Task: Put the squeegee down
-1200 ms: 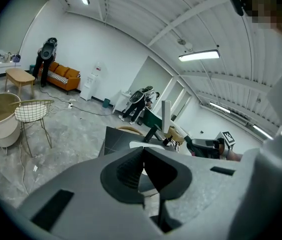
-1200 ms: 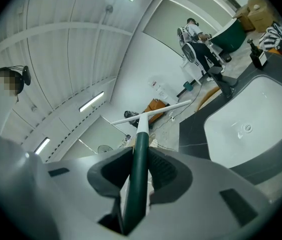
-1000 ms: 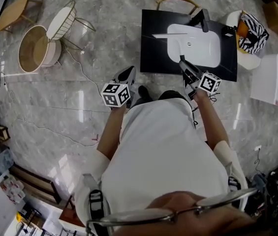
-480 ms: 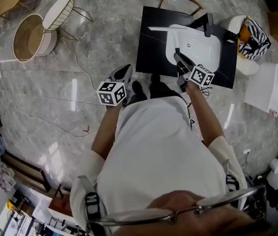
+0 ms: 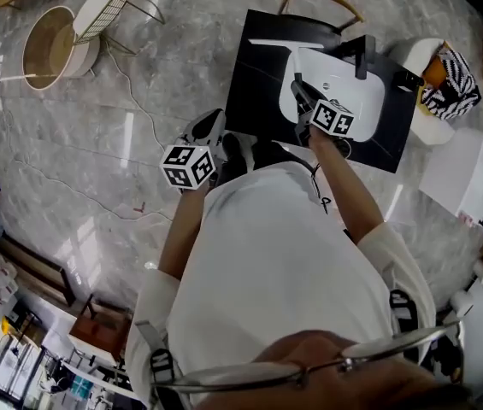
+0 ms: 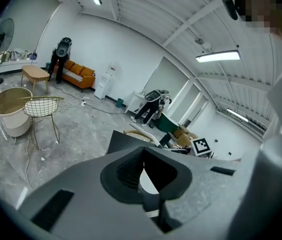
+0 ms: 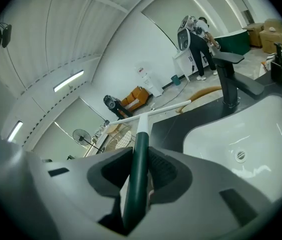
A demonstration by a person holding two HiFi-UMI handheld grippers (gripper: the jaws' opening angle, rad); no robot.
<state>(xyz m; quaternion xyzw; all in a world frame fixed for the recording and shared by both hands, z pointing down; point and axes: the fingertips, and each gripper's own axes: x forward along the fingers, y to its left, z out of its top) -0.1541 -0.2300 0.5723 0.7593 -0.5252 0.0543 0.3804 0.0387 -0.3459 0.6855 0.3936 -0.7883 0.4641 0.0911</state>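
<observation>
A squeegee with a dark green handle (image 7: 137, 184) and a white cross blade (image 7: 165, 108) is clamped in my right gripper (image 7: 141, 151), blade end pointing away. In the head view that gripper (image 5: 303, 95) hovers over the near left part of the white sink basin (image 5: 365, 92), which is set in a black counter (image 5: 250, 84). The basin (image 7: 250, 134) and its black faucet (image 7: 230, 79) lie just right of the jaws. My left gripper (image 5: 214, 123) hangs over the floor, left of the counter. Its jaws (image 6: 143, 151) meet with nothing between them.
A wooden chair (image 5: 320, 2) stands behind the counter. A striped bag (image 5: 450, 79) and a white box (image 5: 472, 178) are to the right. On the far left are a round white basket (image 5: 53, 54), a wire-frame chair (image 5: 104, 11) and a cable (image 5: 130, 101) on the marble floor.
My right gripper has carried the squeegee forward and down, from the counter's near edge to over the basin. The left gripper has shifted a little.
</observation>
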